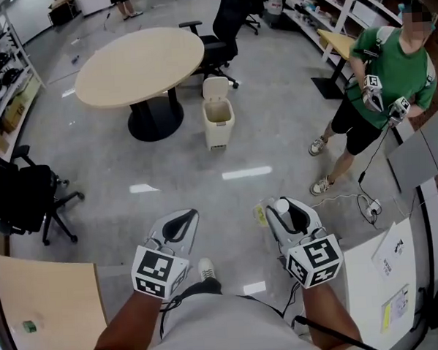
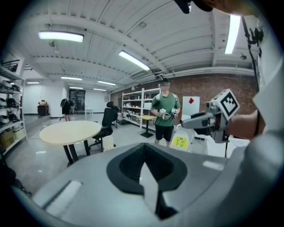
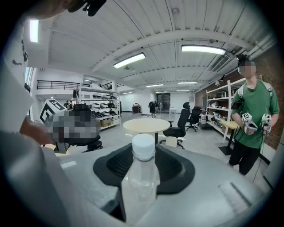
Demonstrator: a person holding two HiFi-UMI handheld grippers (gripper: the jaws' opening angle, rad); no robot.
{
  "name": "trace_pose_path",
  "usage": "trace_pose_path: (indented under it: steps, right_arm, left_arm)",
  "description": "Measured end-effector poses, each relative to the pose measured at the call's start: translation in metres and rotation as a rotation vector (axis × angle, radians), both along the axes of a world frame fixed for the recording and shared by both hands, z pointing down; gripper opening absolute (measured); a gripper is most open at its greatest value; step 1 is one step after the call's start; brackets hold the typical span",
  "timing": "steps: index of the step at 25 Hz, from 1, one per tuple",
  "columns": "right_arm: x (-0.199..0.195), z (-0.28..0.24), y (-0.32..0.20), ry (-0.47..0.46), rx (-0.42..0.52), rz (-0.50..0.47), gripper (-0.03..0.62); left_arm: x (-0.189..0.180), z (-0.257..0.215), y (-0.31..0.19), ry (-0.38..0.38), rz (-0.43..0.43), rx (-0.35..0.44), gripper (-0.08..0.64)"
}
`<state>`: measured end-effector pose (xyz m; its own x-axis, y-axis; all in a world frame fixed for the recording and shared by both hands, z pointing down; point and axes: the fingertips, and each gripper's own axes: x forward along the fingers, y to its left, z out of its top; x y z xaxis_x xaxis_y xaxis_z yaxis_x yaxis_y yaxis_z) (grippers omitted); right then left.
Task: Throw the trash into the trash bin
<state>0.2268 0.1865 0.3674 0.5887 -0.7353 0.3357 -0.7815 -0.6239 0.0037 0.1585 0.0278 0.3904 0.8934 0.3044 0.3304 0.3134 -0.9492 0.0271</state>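
Note:
My right gripper [image 1: 283,212] is shut on a clear plastic bottle [image 3: 141,181] with a white cap [image 1: 281,205]; the bottle stands upright between the jaws. My left gripper [image 1: 190,214] is held level beside it, and its jaws are closed together with nothing that I can make out between them. The trash bin [image 1: 218,113], cream with its lid up, stands on the floor well ahead, beside the round table [image 1: 140,65]. It shows small in the left gripper view [image 2: 108,142] and in the right gripper view [image 3: 171,142]. Both grippers are far from it.
A person in a green shirt [image 1: 389,74] stands at the right holding grippers. Black office chairs [image 1: 222,31] stand behind the bin, and another chair [image 1: 30,199] at the left. Shelves line both walls. Cables [image 1: 352,200] lie on the floor; desks flank me.

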Motion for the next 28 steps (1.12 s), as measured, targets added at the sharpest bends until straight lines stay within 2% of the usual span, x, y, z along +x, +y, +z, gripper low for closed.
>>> trace_pose_path:
  steps: [10,18,23,28]
  right_arm:
    - [0.043,-0.009,-0.045,0.017,0.016,0.071,0.155]
    - [0.052,-0.012,-0.055,0.030,-0.016,0.078,0.155]
    - [0.062,-0.009,-0.062,0.021,-0.016,0.066,0.155]
    - [0.075,-0.011,-0.078,0.015,0.012,0.039,0.155]
  left_arm:
    - [0.051,-0.009,-0.046,0.032,0.069,0.013,0.008]
    - [0.061,-0.005,-0.047,0.031,0.099,-0.026,0.008]
    - [0.067,-0.004,-0.049,0.036,0.093,-0.036,0.008]
    - [0.074,-0.006,-0.060,0.033,0.050,-0.048,0.008]
